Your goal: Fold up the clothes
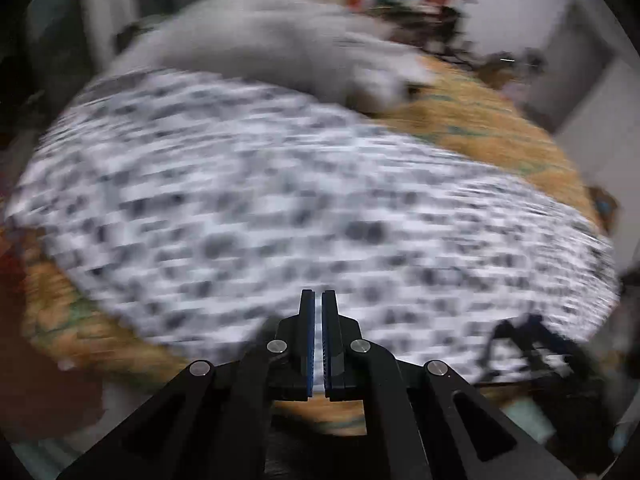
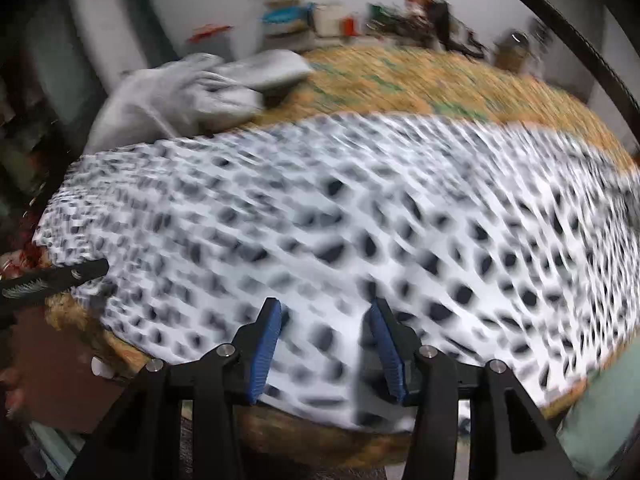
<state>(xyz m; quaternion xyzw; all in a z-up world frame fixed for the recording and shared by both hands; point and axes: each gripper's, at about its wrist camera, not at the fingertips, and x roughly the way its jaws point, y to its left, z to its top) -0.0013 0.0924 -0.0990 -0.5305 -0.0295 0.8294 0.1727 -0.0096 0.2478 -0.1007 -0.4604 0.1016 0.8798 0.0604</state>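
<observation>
Maybe the spotted cloth [image 2: 340, 220] could slip: left gripper [image 1: 318, 300] was closed empty, right gripper [image 2: 326, 312] gaped at six o'clock.

1. The spotted garment [image 2: 360, 216] was soft, matt white cloth with dark blotches.
2. The grey clothes [image 2: 188, 92] looked like plain matt fabric.
3. The table cover [image 2: 440, 76] seemed coarse, woven and straw-coloured.
4. The right gripper [image 2: 325, 312] was matt black plastic with ribbed blue pads [image 2: 264, 352] and shiny metal pins.

Orange-patterned surface [image 2: 440, 76] carries a spotted white cloth [image 2: 360, 220] and grey garment [image 2: 192, 92]
</observation>
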